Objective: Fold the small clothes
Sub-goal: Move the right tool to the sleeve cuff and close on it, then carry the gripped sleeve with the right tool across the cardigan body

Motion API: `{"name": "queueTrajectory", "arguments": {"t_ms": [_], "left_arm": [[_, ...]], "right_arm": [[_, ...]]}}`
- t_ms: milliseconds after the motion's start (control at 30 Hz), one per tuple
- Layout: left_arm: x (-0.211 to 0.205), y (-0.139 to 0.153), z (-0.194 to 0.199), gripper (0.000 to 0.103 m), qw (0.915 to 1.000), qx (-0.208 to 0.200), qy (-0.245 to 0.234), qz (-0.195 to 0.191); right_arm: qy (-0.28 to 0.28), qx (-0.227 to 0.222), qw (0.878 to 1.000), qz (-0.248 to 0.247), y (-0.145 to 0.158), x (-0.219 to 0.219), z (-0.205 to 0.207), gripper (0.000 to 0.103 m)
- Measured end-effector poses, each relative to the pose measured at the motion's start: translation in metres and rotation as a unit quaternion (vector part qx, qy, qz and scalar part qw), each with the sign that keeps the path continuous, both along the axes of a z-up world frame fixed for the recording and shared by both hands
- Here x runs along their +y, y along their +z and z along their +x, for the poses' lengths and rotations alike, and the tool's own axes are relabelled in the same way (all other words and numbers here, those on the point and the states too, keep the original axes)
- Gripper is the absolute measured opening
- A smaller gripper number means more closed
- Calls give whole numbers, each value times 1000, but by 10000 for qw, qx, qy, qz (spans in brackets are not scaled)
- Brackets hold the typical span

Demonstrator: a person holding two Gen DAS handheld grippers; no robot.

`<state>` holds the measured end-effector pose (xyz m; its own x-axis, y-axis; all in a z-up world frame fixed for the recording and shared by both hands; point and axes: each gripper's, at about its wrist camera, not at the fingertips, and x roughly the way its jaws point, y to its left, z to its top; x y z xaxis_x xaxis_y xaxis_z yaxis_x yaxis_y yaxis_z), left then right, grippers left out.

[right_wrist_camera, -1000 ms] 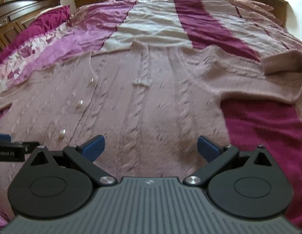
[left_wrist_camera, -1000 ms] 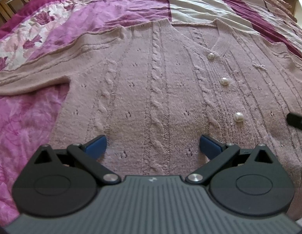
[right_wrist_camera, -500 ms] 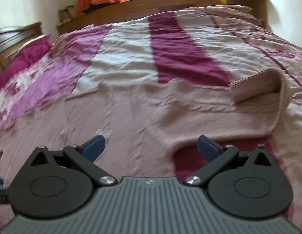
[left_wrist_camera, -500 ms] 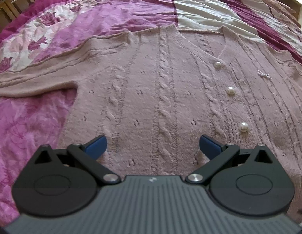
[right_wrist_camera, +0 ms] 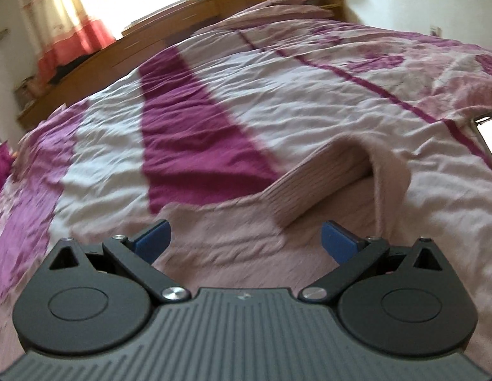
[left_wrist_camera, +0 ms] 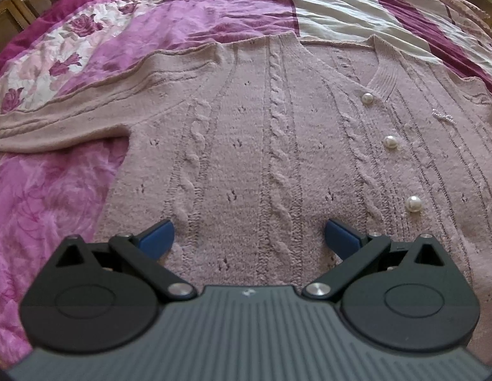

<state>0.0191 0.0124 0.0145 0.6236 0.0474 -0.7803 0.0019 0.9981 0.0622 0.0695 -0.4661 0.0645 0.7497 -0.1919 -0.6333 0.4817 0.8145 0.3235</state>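
One dusty-pink cable-knit cardigan [left_wrist_camera: 271,146] lies spread flat, front up, across a bed's striped and floral bedspread [left_wrist_camera: 188,16], three pearl buttons [left_wrist_camera: 390,142] running down its placket. Its left sleeve [left_wrist_camera: 71,117] stretches toward the bed's left edge; the right sleeve [right_wrist_camera: 325,184], seen in the blurred right wrist view, is doubled back with its ribbed cuff raised. Two grippers hover over the knit, left gripper [left_wrist_camera: 249,238] and right gripper [right_wrist_camera: 244,238], both spread wide and holding nothing.
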Motion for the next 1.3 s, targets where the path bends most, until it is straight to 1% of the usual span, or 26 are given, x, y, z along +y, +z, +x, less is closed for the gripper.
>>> {"name": "queueTrajectory", "arguments": {"t_ms": [233,367,400,433,467,533,567,633,667,700,733,800,900,967,1067,1167,1300], "left_arm": [[0,-3,1,103,10000,12,-30,40],[-1,-4,3,103,10000,9,-64,73],[-1,-5,4,103,9999,8,-70,76],[-1,-5,4,103,9999,7,-73,77],[-1,-5,4,103,9999,6,-79,78],[-1,-5,5,103,9999,3,-89,75],[-1,-6,6,103,9999,0,-95,76],[-2,-6,7,103,9999,-8,-98,76],[-2,-6,6,103,9999,-13,-100,77],[-2,-7,6,103,9999,-17,-100,79],[-2,-7,6,103,9999,-18,-101,81],[-2,-6,6,103,9999,-16,-103,77],[-2,-5,6,103,9999,-23,-112,66],[-1,-3,5,103,9999,-34,-118,58],[0,0,4,103,9999,-65,-124,31],[2,3,2,103,9999,-97,-102,4],[8,9,0,103,9998,-169,-43,-17]], "right_arm": [[-506,161,9984,184,-19,-31,25,103],[-668,124,9971,355,-32,-43,31,103],[-700,106,9966,413,-35,-45,31,101],[-746,86,9961,469,-38,-47,32,96],[-777,73,9956,521,-40,-49,32,93],[-856,78,9947,569,-44,-53,32,78],[-878,67,9945,565,-45,-55,32,73],[-853,32,9946,586,-47,-57,30,47],[-833,13,9945,638,-48,-59,29,42],[-818,-22,9942,694,-48,-60,27,31],[-816,-43,9940,731,-48,-61,26,25],[-785,-88,9938,781,-45,-60,23,20],[-635,-236,9954,683,-35,-50,17,16],[-478,-396,9956,702,-26,-43,12,16],[-269,-679,9930,931,-16,-34,6,16],[-28,-969,9870,1286,-6,-25,3,16],[300,-1164,9822,1445,9,-4,4,16]]}}
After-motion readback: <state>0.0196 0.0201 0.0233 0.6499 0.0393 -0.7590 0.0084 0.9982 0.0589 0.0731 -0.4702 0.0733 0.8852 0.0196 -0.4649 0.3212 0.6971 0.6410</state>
